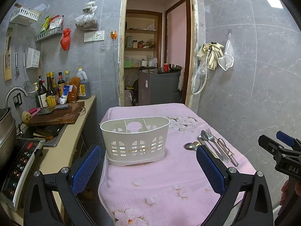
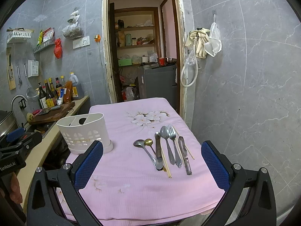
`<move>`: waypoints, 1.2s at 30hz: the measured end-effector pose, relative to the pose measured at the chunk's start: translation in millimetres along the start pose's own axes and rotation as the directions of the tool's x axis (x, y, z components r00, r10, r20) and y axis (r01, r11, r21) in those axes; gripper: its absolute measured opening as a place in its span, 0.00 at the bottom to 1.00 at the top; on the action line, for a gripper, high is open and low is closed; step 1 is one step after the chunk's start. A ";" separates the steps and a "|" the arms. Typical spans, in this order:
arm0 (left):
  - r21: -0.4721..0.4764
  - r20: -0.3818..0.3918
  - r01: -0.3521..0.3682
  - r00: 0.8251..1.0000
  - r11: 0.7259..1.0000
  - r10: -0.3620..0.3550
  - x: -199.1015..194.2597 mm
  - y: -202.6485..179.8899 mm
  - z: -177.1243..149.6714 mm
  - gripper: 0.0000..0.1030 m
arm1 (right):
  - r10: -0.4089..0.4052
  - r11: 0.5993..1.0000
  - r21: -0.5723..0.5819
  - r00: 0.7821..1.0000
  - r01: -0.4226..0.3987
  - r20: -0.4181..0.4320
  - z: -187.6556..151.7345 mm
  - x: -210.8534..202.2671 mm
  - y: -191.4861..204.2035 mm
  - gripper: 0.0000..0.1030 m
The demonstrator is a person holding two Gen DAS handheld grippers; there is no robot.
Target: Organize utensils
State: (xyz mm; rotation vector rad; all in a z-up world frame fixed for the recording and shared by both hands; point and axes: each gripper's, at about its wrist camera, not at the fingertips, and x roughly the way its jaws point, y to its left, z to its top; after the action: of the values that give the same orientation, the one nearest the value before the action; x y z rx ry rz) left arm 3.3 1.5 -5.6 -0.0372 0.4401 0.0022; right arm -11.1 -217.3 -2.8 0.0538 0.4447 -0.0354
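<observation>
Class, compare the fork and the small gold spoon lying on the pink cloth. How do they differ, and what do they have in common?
The fork is silver, while the gold spoon is yellowish. The fork ends in prongs; the gold spoon ends in a small round bowl. The fork looks longer and lies fully exposed, whereas the gold spoon's handle runs under neighbouring utensils. Both lie flat on the pink cloth, heads pointing away, outside the white caddy.

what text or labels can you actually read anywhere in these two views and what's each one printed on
"GenRobot.AI": on the black body of the left gripper, seen from the right wrist view.
"DAS": on the black body of the right gripper, seen from the left wrist view; cut off at the frame edge.
Sauce bottles labels: too small to read.
Cooker control panel markings: blurred, unreadable.
Seasoning packets on the wall shelf: unreadable.
</observation>
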 end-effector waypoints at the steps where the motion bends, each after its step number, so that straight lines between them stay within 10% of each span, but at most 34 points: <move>1: 0.000 0.001 0.000 1.000 1.000 0.000 0.4 0.5 -0.4 0.99 | 0.000 1.000 0.000 1.000 0.000 -0.001 0.3 -0.1 0.0 0.99; 36: -0.003 -0.003 -0.003 1.000 1.000 0.003 -0.5 -3.0 0.4 0.99 | 0.000 1.000 0.000 1.000 0.000 -0.004 -0.8 0.3 0.9 0.99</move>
State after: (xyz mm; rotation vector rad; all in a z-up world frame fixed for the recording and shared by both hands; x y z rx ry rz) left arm 3.1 -1.5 -4.9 -0.0393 0.4434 0.0060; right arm -11.2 -216.4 -3.6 0.0542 0.4483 -0.0355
